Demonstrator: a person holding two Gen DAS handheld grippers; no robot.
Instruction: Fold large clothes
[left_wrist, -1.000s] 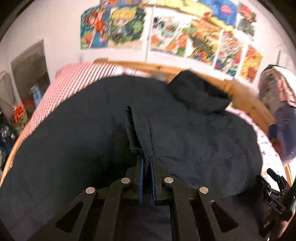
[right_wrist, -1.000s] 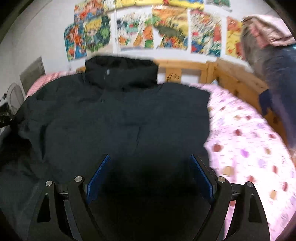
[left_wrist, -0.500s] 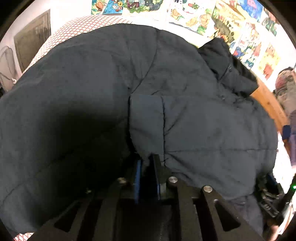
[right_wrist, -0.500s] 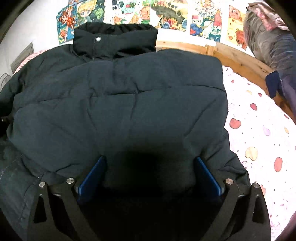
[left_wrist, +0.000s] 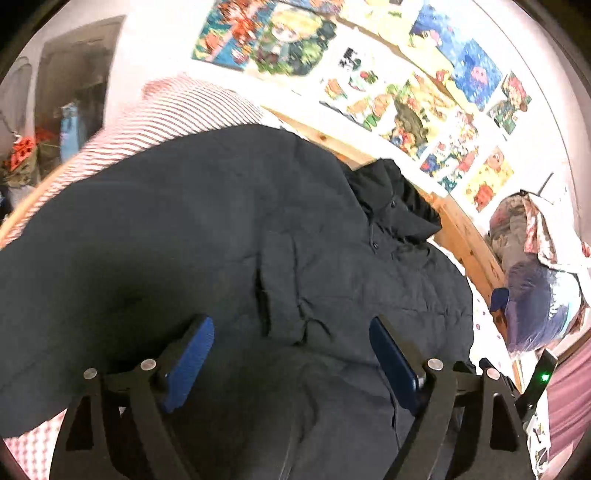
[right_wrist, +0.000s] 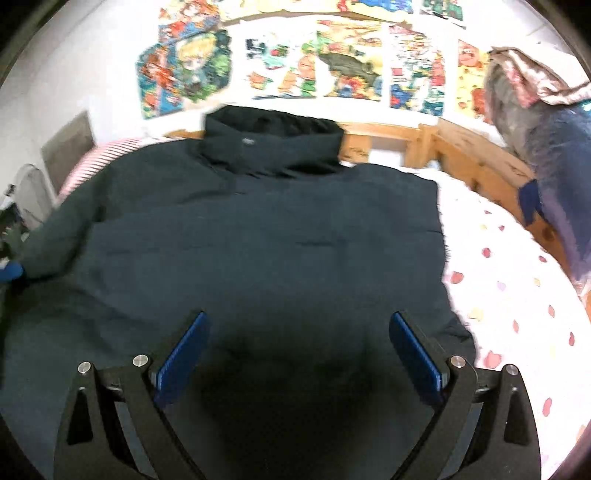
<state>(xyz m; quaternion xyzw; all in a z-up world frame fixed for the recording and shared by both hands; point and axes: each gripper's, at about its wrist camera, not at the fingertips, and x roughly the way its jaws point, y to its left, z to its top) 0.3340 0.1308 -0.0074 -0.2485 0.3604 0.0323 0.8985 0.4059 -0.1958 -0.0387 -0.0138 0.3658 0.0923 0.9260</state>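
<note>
My left gripper (left_wrist: 291, 354) and right gripper (right_wrist: 299, 354) both gape wide, holding nothing, over the dark puffer jacket (right_wrist: 258, 240); collar (right_wrist: 273, 144) at 12 o'clock.

Both the left gripper (left_wrist: 291, 354) and right gripper (right_wrist: 299, 354) have black triangular-cutout frames, silver round screws and ribbed blue pads (right_wrist: 183, 356).

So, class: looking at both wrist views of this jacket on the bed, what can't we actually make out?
- Jacket hem: both views, cut off by the bottom edge and the open right gripper.
- Left sleeve end: right wrist view, runs past the left edge.
- Wall posters: motion blur hides detail.
- Bed under the jacket: covered.
- Left gripper: open, its shadow hides the fabric below.
</note>
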